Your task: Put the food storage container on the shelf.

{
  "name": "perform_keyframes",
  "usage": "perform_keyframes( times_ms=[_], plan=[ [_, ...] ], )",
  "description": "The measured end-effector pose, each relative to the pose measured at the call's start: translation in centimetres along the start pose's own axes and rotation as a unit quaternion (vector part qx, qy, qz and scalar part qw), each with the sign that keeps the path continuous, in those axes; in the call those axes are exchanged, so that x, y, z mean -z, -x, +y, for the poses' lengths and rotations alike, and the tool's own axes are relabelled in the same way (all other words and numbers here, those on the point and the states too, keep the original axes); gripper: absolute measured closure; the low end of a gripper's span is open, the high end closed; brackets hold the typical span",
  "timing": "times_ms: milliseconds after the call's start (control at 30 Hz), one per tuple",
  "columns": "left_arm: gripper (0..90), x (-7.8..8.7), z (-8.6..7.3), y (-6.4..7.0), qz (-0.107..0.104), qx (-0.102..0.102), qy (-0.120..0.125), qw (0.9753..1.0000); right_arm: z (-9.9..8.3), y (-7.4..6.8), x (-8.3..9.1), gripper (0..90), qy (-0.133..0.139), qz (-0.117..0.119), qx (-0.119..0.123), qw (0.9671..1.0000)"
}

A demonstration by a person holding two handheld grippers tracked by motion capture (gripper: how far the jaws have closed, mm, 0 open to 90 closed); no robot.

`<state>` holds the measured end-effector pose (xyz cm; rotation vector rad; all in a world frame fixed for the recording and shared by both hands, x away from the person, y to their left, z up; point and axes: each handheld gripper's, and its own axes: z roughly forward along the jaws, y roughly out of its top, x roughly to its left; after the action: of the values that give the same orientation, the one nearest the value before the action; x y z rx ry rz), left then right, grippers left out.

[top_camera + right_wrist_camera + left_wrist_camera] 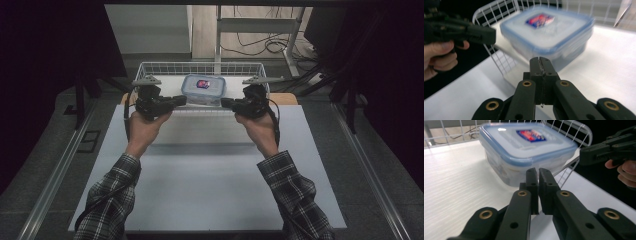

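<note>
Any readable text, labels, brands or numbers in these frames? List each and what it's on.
Nothing reads as text.
Red-and-blue label on the lid of the clear container: print too small and blurred to read in the left gripper view, motion-blurred in the right gripper view, too small in the high view.
Left gripper, right gripper, wire basket: no markings visible.
</note>
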<state>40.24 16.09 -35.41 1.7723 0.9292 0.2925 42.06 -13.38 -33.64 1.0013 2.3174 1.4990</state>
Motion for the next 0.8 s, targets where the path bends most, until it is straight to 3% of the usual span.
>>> perform_keyframes(
  times_ms=[133,533,700,800],
  plan=[
    [87.7,-0.6,0.1,0.1,0.012,0.000,-0.006,0.9999,-0.2,0.2,-1.3,89.2,-0.013,-0.011,0.005,0.9998],
    [86.7,-1.6,0.3,-0.3,0.033,0.012,-0.008,0.9993,0.7,1.8,-2.3,89.2,-0.013,-0.036,-0.012,0.9992],
    [84.8,-1.0,-0.1,0.0,0.020,0.005,0.001,0.9998,0.4,1.4,-2.3,87.9,-0.008,-0.035,0.008,0.9993],
    [76.7,-0.7,-0.5,0.2,0.017,0.003,0.006,0.9998,-0.1,1.1,-2.2,81.9,-0.007,-0.036,0.012,0.9993]
  ],
)
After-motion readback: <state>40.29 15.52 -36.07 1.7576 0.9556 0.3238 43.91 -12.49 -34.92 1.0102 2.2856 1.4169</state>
